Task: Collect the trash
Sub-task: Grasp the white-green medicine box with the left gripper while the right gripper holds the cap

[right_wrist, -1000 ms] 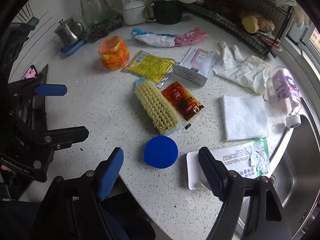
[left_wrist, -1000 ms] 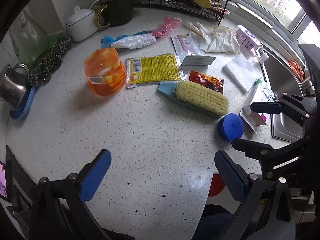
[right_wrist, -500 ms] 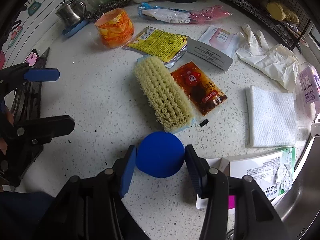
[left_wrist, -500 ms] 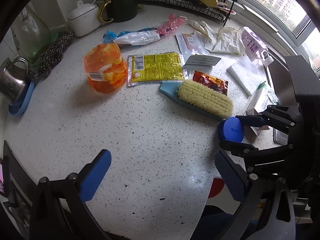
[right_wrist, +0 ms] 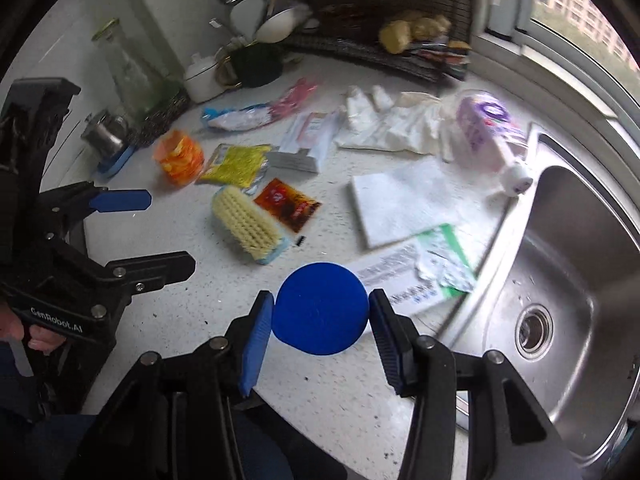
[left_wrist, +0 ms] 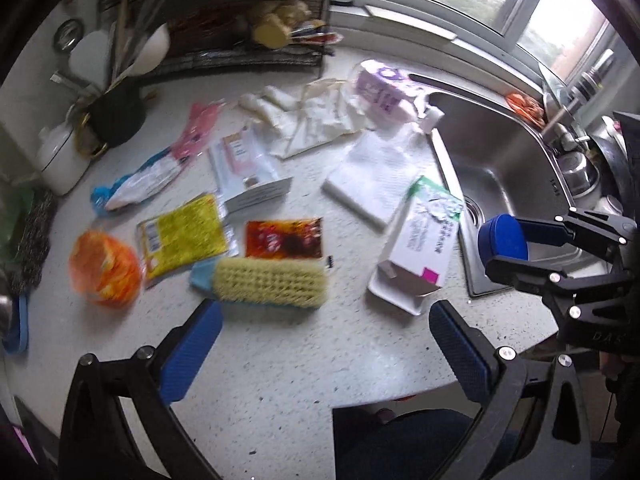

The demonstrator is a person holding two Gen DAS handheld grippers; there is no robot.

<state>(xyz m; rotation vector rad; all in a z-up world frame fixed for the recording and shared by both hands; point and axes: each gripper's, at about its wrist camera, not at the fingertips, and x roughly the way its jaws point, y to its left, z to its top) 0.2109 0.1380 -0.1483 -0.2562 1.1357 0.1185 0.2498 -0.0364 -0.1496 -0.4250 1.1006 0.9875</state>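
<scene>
Blue round lid clamped between right tool pads, lifted clear of speckled tabletop, left tool jaws wide apart, empty, above scrub brush.

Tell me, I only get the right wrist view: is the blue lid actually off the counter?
Observer: Yes. The left wrist view shows the blue lid side-on, clamped in the right gripper and held in the air near the sink, touching nothing else.
Operator: What is hidden behind it?
Observer: The open end of a white box lying flat by the sink's edge.
</scene>
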